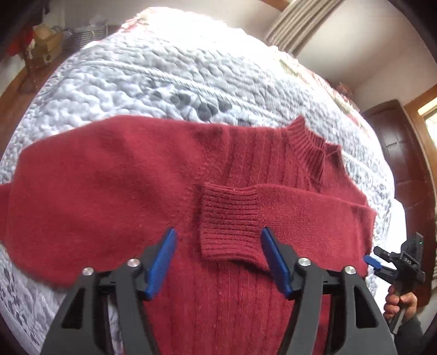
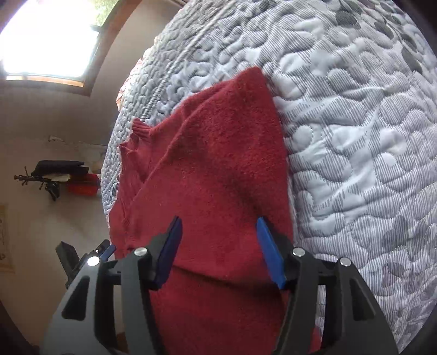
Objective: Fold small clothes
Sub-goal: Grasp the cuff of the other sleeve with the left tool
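A dark red knit sweater lies flat on a grey-and-white quilted bed cover, its ribbed collar at the far right. One sleeve is folded across the chest, and its ribbed cuff lies just ahead of my left gripper, which hovers open over the body with nothing between its blue pads. The other sleeve stretches out to the left. My right gripper is open over the folded sleeve and the shoulder of the sweater. In the left wrist view the right gripper sits at the sweater's right edge, held by a hand.
The quilt spreads wide beyond the sweater. A dark wooden door and a curtain stand past the bed's right side, with cluttered shelves at the far left. A bright window and a wall rack show in the right wrist view.
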The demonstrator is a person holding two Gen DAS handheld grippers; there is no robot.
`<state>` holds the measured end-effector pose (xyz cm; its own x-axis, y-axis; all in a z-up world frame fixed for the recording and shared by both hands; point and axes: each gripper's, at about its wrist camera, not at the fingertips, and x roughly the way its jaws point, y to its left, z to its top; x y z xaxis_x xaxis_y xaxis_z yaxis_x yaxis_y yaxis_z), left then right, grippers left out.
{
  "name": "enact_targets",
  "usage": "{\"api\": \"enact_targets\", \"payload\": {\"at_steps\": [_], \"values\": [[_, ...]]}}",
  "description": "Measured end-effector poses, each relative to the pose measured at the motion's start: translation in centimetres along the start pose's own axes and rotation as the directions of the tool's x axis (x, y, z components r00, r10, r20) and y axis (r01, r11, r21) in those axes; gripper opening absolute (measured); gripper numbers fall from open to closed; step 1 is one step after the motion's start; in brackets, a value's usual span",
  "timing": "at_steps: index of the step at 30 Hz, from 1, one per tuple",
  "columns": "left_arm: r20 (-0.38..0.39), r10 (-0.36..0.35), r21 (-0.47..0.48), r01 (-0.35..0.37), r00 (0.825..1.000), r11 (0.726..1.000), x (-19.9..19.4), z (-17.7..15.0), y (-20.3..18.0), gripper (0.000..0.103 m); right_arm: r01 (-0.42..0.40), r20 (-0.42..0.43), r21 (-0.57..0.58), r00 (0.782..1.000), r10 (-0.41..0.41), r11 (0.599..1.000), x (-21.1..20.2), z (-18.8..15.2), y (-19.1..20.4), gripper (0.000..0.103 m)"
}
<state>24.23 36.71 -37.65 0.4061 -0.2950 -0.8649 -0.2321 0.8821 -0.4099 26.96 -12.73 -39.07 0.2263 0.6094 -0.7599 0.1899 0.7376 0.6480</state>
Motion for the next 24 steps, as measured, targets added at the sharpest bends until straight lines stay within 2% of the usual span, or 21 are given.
{"api": "enact_targets", "payload": {"at_steps": [3, 5, 6, 7, 10, 12, 14, 16, 19, 22, 24], "values": [[0.067, -0.022, -0.174, 0.033, 0.997, 0.984, -5.2, -2.1, 5.1, 0.081, -0.004, 0.015, -0.055, 1.0, 0.004, 0.999, -1.8, -1.0, 2.6, 0.065], [0.124, 0.008, -0.312, 0.031, 0.992, 0.95, -8.3, -3.8, 9.8, 0.082, -0.004, 0.009, -0.07, 1.0, 0.005, 0.998, -2.6, -2.4, 3.9, 0.065], [0.152, 0.027, -0.392, 0.036, 0.988, 0.919, -9.7, -4.9, 12.7, 0.083, -0.007, 0.001, -0.072, 1.0, 0.007, 0.997, -2.7, -3.2, 4.5, 0.066], [0.175, 0.043, -0.469, 0.045, 0.984, 0.882, -10.8, -5.7, 15.7, 0.083, -0.011, -0.009, -0.072, 1.0, 0.01, 0.997, -2.6, -4.1, 5.1, 0.067], [0.275, 0.075, -0.679, 0.139, 0.958, 0.721, -13.9, -8.5, 25.6, 0.083, -0.002, -0.066, -0.084, 0.998, -0.003, 0.996, -1.8, -6.9, 6.7, 0.067], [0.325, 0.093, -0.759, 0.2, 0.941, 0.62, -14.7, -9.7, 30.8, 0.083, 0.0, -0.114, -0.098, 0.993, -0.011, 0.995, -0.8, -8.9, 8.0, 0.067], [0.355, 0.094, -0.796, 0.248, 0.93, 0.553, -14.6, -10.1, 34.9, 0.083, 0.01, -0.16, -0.132, 0.987, -0.031, 0.991, 0.1, -11.0, 9.4, 0.067], [0.372, 0.09, -0.814, 0.278, 0.924, 0.51, -13.8, -9.9, 38.1, 0.083, 0.015, -0.197, -0.165, 0.979, -0.048, 0.986, 1.1, -12.6, 10.7, 0.067], [0.372, 0.088, -0.843, 0.297, 0.924, 0.448, -11.7, -9.3, 41.8, 0.083, 0.013, -0.238, -0.18, 0.97, -0.057, 0.984, 2.6, -14.6, 12.3, 0.067], [0.37, 0.088, -0.853, 0.301, 0.925, 0.427, -9.7, -8.0, 43.9, 0.083, 0.016, -0.267, -0.203, 0.961, -0.071, 0.979, 3.8, -15.8, 13.5, 0.067], [0.34, 0.103, -0.866, 0.269, 0.935, 0.423, -8.4, -7.5, 44.9, 0.083, 0.019, -0.283, -0.215, 0.956, -0.081, 0.977, 4.4, -16.3, 14.0, 0.067]]}}
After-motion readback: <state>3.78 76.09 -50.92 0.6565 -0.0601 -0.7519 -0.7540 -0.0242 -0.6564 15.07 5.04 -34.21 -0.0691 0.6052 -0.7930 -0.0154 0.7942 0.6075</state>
